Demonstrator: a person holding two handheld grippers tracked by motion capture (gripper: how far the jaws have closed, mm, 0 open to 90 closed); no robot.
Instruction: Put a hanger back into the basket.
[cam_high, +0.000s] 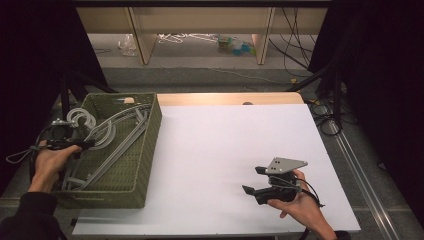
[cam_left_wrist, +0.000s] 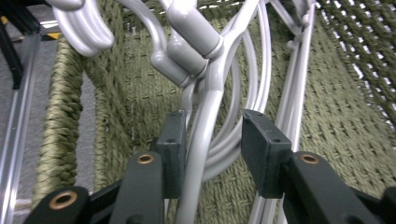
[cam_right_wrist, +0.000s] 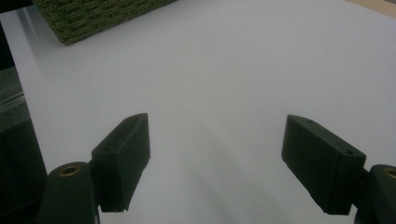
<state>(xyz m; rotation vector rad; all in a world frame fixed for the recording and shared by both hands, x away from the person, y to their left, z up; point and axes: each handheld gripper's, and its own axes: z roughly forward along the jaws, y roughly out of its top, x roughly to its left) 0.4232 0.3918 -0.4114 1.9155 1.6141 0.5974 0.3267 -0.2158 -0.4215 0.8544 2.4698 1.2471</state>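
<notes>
Now left hand-held gripper (cam_left_wrist: 212, 140) sits over the green woven basket (cam_high: 148, 150) at the counter's (cam_high: 225, 150) left edge, jaws parted around a grey hanger (cam_left_wrist: 205, 116), one pad touching, not clamped. Hangers lie piled inside the basket. Right hand-held gripper (cam_right_wrist: 215, 158) released, wide apart above bare white counter.

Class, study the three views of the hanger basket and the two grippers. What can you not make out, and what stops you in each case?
- How many hangers lie in the green basket: high view, they overlap in a tangle.
- Whether the left gripper presses the hanger shaft: left gripper view, one side's contact is unclear.
- Items under the far shelf: high view, too small.
</notes>
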